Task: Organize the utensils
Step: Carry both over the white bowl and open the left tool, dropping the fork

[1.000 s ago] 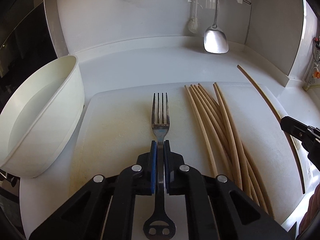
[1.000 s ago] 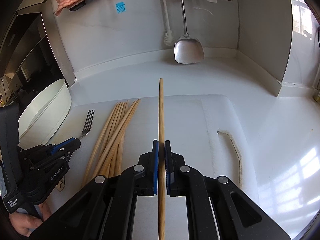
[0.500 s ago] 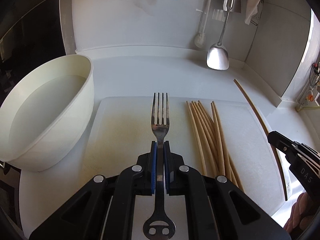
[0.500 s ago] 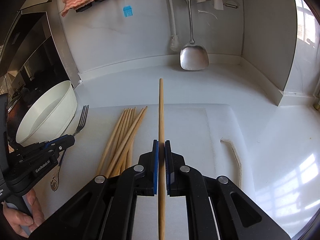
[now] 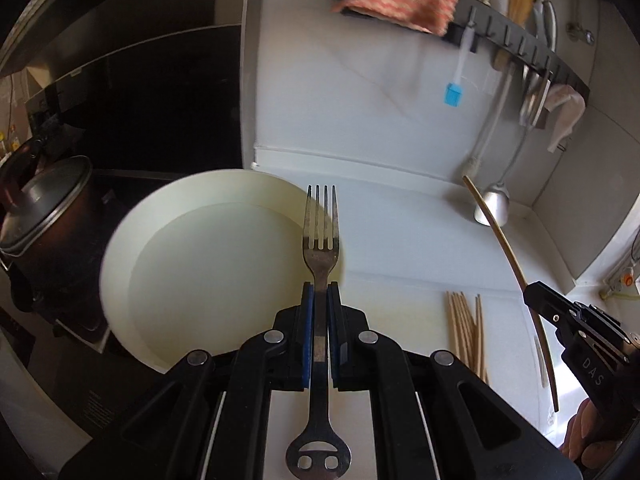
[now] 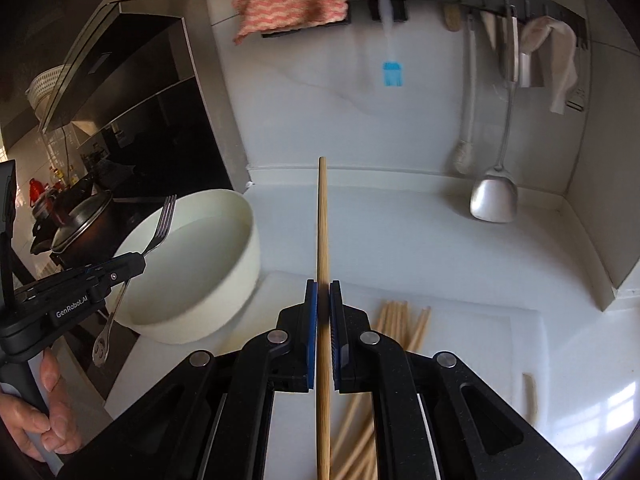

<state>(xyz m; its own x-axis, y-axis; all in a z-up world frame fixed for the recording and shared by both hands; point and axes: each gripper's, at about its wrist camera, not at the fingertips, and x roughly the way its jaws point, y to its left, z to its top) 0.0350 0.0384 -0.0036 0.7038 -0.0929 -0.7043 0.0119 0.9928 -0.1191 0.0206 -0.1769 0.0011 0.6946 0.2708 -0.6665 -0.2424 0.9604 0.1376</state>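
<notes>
**Steel fork and bamboo chopstick both lifted, bowl ahead**

Steel first: your left gripper (image 5: 321, 300) is clenched on the fork (image 5: 320, 240) at its neck, tines pointing straight forward and the pierced handle end trailing back beneath the tool. The tines sit over the near rim of the white bowl (image 5: 160, 216), which lies ahead and to the tool's left. That grip point appears chosen to keep the fork level during carriage.

Your right gripper (image 6: 323, 304) is clamped on a single chopstick (image 6: 322, 216) around mid-length, tip projecting forward in line with the fingers. The remaining chopsticks (image 6: 400, 320) lie bundled on the white cutting board (image 6: 500, 328), just below and right of that tool.

Judgement: both items look bound for the bowl, which appears to hold water. The left tool is closer. The bowl's curved wall may let the fork slide on release.
</notes>
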